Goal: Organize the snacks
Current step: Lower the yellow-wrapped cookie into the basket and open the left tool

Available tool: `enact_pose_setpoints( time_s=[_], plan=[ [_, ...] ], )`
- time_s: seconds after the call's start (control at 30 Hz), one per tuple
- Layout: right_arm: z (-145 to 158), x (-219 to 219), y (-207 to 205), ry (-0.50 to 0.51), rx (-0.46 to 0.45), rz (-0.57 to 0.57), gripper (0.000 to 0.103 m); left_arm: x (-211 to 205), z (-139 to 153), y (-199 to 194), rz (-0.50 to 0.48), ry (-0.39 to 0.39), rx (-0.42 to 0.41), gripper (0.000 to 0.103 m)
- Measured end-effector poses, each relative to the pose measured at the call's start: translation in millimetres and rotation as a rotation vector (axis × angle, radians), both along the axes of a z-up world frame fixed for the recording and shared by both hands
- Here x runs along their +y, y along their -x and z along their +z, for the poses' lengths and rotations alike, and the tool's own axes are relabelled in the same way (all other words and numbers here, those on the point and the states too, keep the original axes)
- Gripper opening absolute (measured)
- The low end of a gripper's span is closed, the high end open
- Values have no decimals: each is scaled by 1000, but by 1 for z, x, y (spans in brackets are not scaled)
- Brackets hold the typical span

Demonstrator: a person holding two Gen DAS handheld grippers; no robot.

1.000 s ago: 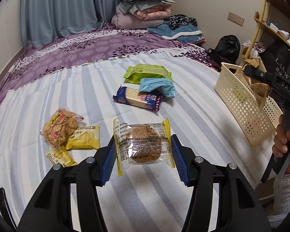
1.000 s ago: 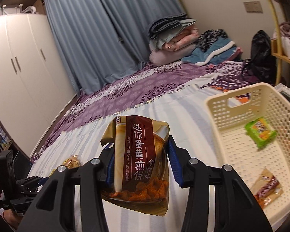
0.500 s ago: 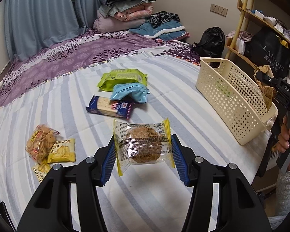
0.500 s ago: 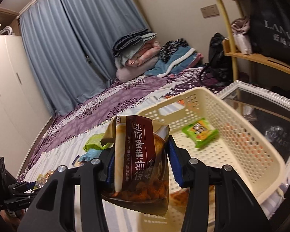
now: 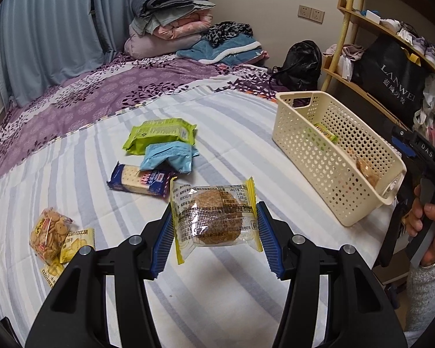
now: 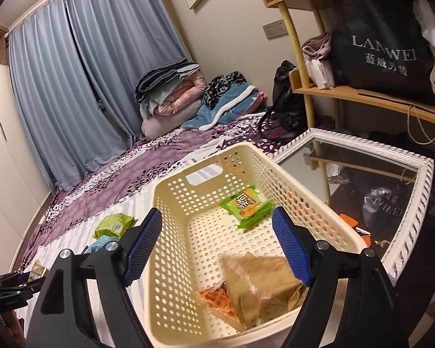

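Now the right gripper [image 6: 217,249] stands wide open above the cream perforated basket [image 6: 174,185], and the brown snack bag [image 6: 261,281] it was clamping half a second ago lies blurred on the basket floor at the near end, orange pieces showing through its clear window. That's a drop just made! One more snack is in, joining the green packet [image 6: 246,206] lying toward the basket's far end. The right tool looks free for another pick.

Over to the left gripper [image 5: 214,232]: its blue ribbed pads are closed on a round brown cake in clear wrap with yellow sealed edges [image 5: 214,217], held flat above the striped bedspread [image 5: 240,133], as in the earlier frames. The wrapper is crinkly and thin, the cake inside probably soft, so a hard squeeze could crush it.

The basket sits at the right edge of the bed, well apart from the held cake. Judging by that, the cake goes there next.

Plenty remains: a green pack [image 5: 159,136], a light blue pack [image 5: 168,156] overlapping it, a dark blue cracker pack [image 5: 139,179] mid-bed, and near the left edge a bag of small round biscuits [image 5: 49,232] touching a yellow sachet [image 5: 76,240].
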State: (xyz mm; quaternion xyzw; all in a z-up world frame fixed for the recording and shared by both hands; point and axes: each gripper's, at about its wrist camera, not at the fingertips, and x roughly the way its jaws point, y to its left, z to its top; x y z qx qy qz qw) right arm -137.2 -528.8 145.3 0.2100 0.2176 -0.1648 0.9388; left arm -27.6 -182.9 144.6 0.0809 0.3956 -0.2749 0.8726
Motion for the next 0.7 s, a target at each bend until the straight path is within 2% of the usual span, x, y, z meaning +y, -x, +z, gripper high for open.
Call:
enact_pose_setpoints(
  time_s=[0.13,0.4,0.7],
  plan=[
    [-1,-2,8,21,-1,-27,89,-18,5,2,-35,1,-13,56],
    [-1,-13,22,47,-4,-65,98,-72,20,5,-146,9,-46,56],
    [0,-26,39,52,-14,-123,98,-147,27,19,-305,26,-46,56]
  ],
)
